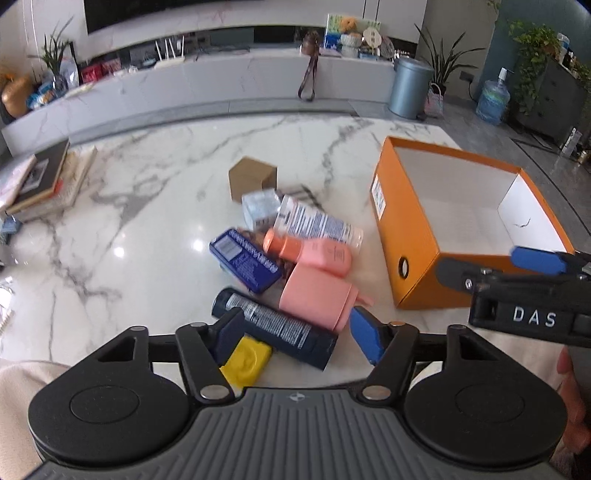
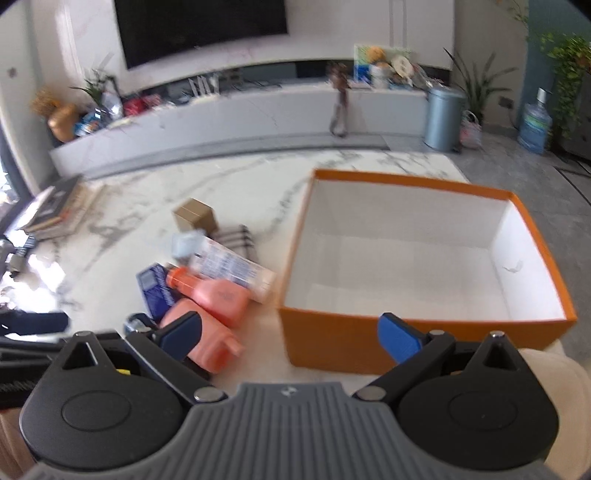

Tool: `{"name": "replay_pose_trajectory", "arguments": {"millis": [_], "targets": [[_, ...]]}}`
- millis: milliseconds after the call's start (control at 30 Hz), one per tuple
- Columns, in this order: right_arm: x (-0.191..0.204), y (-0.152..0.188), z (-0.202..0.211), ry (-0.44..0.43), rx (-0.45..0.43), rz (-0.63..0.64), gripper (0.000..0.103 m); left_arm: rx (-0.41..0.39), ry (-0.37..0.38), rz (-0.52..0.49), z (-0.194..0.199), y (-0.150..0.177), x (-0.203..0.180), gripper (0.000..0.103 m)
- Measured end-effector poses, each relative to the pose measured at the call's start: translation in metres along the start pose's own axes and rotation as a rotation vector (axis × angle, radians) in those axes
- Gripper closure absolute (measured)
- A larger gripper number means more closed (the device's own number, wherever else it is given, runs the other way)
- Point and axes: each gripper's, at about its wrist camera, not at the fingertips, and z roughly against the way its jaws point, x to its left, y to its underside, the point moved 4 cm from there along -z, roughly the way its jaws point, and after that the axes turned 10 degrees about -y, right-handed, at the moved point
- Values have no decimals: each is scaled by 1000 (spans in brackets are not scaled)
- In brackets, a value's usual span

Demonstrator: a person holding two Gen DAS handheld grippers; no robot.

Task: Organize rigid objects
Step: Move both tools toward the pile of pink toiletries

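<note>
White grey-veined marble table. Stack of books at its far left edge. Beyond: long white low cabinet under dark wall screen. Grey-blue cylindrical metal bin on floor at cabinet's right end; blue water jug further right. Potted plants both sides.

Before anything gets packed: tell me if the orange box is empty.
Empty. The orange box stands lidless, and only its bare white floor and walls show.

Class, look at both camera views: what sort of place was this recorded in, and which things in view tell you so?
Most likely a home living room. A large dark television screen hangs above a long low media console, and potted houseplants stand beside a marble-topped table.
</note>
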Motion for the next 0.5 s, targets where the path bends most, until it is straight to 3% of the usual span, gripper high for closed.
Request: {"name": "replay_pose_trajectory", "arguments": {"millis": [100, 167, 333, 500], "targets": [[7, 1, -7, -67, 18, 17, 26, 51, 7, 35, -8, 5, 14, 45], [11, 3, -15, -93, 55, 26, 32, 78, 16, 60, -14, 7, 22, 56], [21, 9, -38, -132, 140, 52, 47, 68, 95, 1, -19, 8, 19, 58], [26, 16, -61, -129, 220, 58, 61, 23, 153, -201, -36, -4, -5, 58]]}}
